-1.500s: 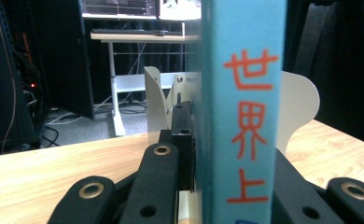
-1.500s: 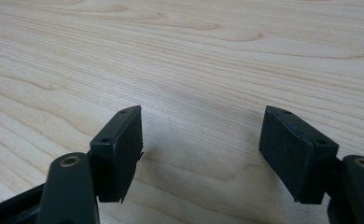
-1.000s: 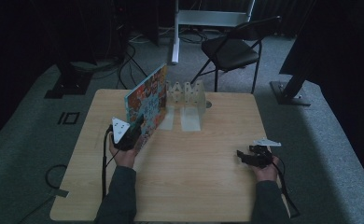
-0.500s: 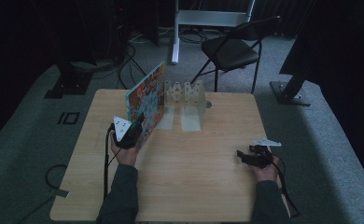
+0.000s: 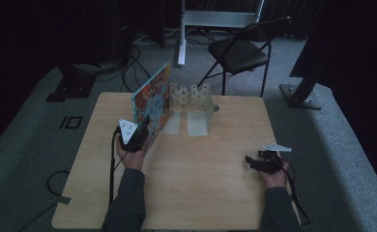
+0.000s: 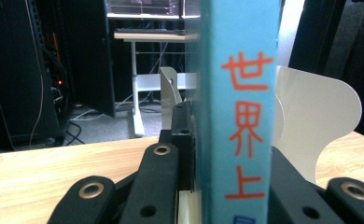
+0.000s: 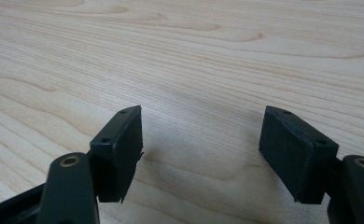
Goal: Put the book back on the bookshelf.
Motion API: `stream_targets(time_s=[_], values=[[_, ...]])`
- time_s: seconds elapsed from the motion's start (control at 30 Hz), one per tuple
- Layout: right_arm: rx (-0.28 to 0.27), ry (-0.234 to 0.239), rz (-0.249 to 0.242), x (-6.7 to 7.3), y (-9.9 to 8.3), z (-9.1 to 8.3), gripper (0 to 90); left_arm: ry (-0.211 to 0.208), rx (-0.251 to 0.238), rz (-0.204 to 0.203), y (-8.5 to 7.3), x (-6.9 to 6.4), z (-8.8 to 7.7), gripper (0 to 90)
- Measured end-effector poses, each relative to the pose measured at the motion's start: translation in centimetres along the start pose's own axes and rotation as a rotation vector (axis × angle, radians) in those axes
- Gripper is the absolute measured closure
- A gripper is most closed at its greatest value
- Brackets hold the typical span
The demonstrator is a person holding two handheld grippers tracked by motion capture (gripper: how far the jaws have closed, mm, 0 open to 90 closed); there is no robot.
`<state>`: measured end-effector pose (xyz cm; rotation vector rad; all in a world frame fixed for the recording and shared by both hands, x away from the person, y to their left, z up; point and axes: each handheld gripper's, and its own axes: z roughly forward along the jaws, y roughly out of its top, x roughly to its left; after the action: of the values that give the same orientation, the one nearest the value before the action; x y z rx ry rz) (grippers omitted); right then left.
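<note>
The right gripper [image 5: 255, 162] rests on the tabletop [image 5: 210, 169] near the person, its fingers [image 7: 119, 149] spread over bare wood. Farther off, the left gripper [image 5: 140, 130] pinches an upright blue book [image 6: 238, 116] by its spine. To slot it well, keep it vertical and line it up with a gap in the white rack [image 5: 192, 96] just beyond. From above, the rack's dividers blur together, and the book's lower edge is cut off.

Black two-jaw grippers w/ brass rivets, grey triangular top plates, black cables; person in dark sleeves.
</note>
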<state>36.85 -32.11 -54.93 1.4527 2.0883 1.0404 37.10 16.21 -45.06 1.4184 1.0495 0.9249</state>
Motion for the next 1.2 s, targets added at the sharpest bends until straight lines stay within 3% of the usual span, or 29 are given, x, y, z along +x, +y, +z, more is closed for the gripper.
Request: stream_targets(time_s=[0.3, 0.67, 1.2], values=[[-0.001, 0.001, 0.002, 0.00, 0.00, 0.00, 29.9, 0.012, -0.006, -0.013, -0.06, 0.00, 0.33, 80.6], [0.000, 0.001, 0.001, 0.00, 0.00, 0.00, 29.9, 0.031, -0.009, 0.010, -0.04, -0.42, 0.66, 80.6], [0.000, 0.002, -0.001, -0.01, 0.00, 0.00, 29.9, 0.038, -0.020, 0.008, -0.64, -0.56, 0.38, 80.6]])
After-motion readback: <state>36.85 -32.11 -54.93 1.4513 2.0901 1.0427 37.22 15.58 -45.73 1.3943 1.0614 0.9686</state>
